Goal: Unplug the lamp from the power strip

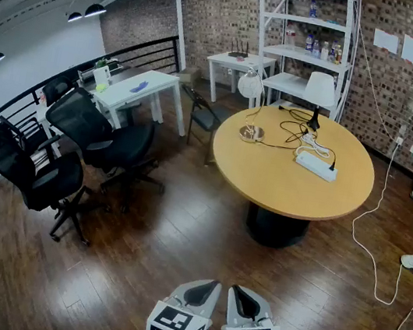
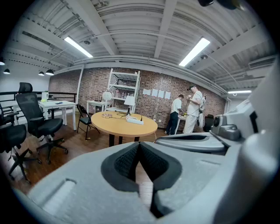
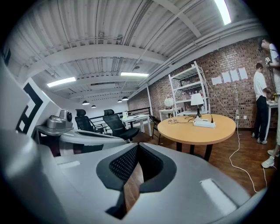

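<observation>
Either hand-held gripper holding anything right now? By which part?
Nothing held: the left hand-held gripper and the right hand-held gripper are both shut and empty, well short of the power strip on the table.

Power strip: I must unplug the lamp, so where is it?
The power strip lies on the round table's right side in the head view, just in front of the shaded lamp.

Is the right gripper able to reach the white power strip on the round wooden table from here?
Probably not yet: the shut right gripper is far short of the white power strip, though open wooden floor leaves the way free.
</observation>
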{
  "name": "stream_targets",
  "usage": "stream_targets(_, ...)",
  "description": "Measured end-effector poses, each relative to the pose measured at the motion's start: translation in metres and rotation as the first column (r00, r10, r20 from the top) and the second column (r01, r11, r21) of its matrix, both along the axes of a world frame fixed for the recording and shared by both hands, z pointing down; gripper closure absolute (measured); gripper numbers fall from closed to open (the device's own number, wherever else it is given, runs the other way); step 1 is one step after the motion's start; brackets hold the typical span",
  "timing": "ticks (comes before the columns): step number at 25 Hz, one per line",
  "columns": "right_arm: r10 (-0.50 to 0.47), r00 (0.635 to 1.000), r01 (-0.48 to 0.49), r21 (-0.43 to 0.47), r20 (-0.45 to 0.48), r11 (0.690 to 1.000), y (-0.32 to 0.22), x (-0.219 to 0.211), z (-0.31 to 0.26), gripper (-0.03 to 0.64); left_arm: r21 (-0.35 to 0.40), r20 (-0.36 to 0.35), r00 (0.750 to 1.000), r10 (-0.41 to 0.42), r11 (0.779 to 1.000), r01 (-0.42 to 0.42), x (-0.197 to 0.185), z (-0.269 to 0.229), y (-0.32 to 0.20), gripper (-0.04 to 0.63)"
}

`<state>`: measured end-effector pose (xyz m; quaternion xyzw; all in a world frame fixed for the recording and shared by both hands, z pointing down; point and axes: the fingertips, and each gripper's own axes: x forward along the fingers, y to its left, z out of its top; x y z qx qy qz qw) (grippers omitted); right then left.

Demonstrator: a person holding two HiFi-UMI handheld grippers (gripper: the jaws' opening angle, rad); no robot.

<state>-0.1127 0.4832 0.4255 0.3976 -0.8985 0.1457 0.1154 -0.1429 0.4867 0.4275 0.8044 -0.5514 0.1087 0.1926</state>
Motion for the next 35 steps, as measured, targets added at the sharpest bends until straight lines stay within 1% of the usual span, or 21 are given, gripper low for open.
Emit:
stream_targets(4, -0.001, 1.0, 0.001, 0.012, -0.006, 1.0, -0.039, -0.007, -0.004, 0.615, -0.003, -0.013, 1.0, -0.009, 1.0, 0.009, -0.01, 0.002, -0.039, 0.6)
stream_targets(7, 0.013, 1.0, -0.013, 0.012, -0.019, 1.0, -0.072, -0.018, 0.0, 0.615, -0.001, -0.02, 1.0, 0.002, 1.0, -0.002, -0.022, 0.004, -0.072, 0.6)
stream_targets(15, 0.052, 0.997, -0.053, -0.02, -0.05, 0.998, -0.156, -0.063, -0.001, 0.615, -0.021, -0.049, 0.998, 0.043, 0.999, -0.044, -0.067, 0.001, -0.162, 0.6)
stream_targets(20, 0.066, 0.994, -0.068, -0.024, -0.082, 0.997, -0.2, -0.092, -0.002, 0.615, -0.025, -0.065, 0.996, 0.061, 0.998, -0.063, -0.097, 0.0, -0.208, 0.6)
stream_targets(23, 0.079, 0.993, -0.082, -0.027, -0.093, 0.996, -0.221, -0.104, 0.0, 0.615, -0.032, -0.076, 0.994, 0.079, 0.996, -0.081, -0.107, 0.003, -0.23, 0.6)
stream_targets(29, 0.128, 0.986, -0.133, -0.032, -0.108, 0.991, -0.252, -0.107, 0.014, 0.615, -0.037, -0.085, 0.987, 0.135, 0.99, -0.139, -0.108, 0.016, -0.264, 0.6)
stream_targets(35, 0.21, 0.972, -0.215, -0.045, -0.102, 0.975, -0.279, -0.082, 0.022, 0.615, -0.051, -0.085, 0.973, 0.214, 0.974, -0.219, -0.083, 0.023, -0.29, 0.6)
